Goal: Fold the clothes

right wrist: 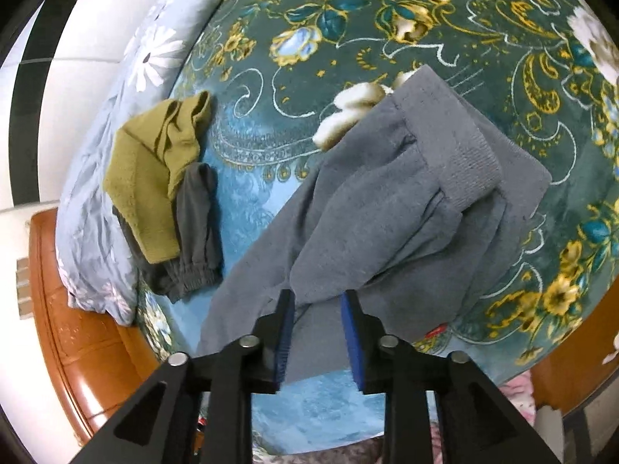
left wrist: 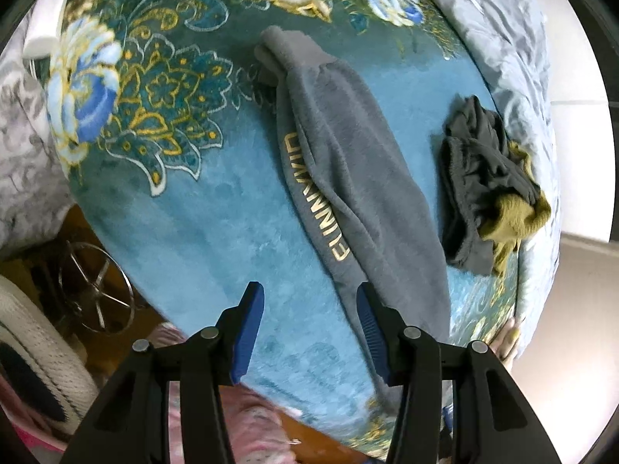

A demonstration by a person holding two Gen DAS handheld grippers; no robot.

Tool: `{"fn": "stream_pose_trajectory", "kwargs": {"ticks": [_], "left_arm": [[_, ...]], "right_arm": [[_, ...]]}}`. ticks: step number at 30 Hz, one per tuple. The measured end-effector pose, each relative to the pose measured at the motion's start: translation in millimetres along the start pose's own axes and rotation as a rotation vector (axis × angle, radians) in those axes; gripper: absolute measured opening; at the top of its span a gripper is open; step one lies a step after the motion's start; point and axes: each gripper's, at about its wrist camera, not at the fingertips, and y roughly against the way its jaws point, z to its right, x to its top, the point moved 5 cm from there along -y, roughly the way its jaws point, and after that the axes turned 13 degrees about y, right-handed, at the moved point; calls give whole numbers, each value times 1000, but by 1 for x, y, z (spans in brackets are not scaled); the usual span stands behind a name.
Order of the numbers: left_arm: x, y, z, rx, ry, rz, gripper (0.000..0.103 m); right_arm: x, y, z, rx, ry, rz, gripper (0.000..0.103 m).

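Both blue-padded grippers stand wide apart: left gripper [left wrist: 309, 301] and right gripper [right wrist: 317, 301] hover over long grey fleece trousers [left wrist: 348, 178] [right wrist: 387, 201]. These lie on a teal floral blanket [left wrist: 193, 212] [right wrist: 348, 38].

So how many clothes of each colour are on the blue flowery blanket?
Grey-blue: 1, the long sweatpants with gold letters.
Dark grey: 1, the crumpled garment.
Olive green: 1, the garment lying on the dark grey one.
Total: 3 clothes.
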Motion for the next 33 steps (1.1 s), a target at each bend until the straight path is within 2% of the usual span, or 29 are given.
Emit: {"fn": "stream_pose_trajectory", "kwargs": {"ticks": [1, 7, 10, 14, 20, 24, 25, 26, 28, 29, 31, 33], "left_arm": [[2, -6, 3, -6, 13, -5, 51], [6, -48, 28, -35, 65, -52, 51], [6, -74, 42, -39, 88, -86, 51], [10, -103, 52, -27, 138, -110, 51], [26, -124, 51, 22, 194, -72, 51], [37, -133, 49, 42, 226, -44, 50], [39, -135, 49, 47, 234, -37, 48], [42, -137, 48, 52, 243, -30, 43], [46, -139, 52, 59, 232, -13, 11], [47, -138, 55, 66, 209, -7, 7], [47, -135, 64, 66, 156, 9, 4], [46, -124, 76, 21, 106, 34, 4]], "right_arm": [[1, -2, -1, 8, -10, -2, 30], [10, -13, -5, 28, -68, -16, 46], [9, -21, -2, 40, -124, -38, 47], [9, -35, 10, -17, -175, -77, 48], [15, -46, 38, -162, -229, -115, 48], [17, -49, 46, -167, -237, -104, 47], [18, -49, 47, -164, -237, -99, 41], [20, -49, 48, -163, -235, -93, 27], [23, -47, 46, -167, -214, -90, 14], [24, -46, 45, -169, -202, -90, 11], [28, -40, 37, -158, -146, -74, 10], [33, -26, 26, -129, -73, -31, 9]]}}
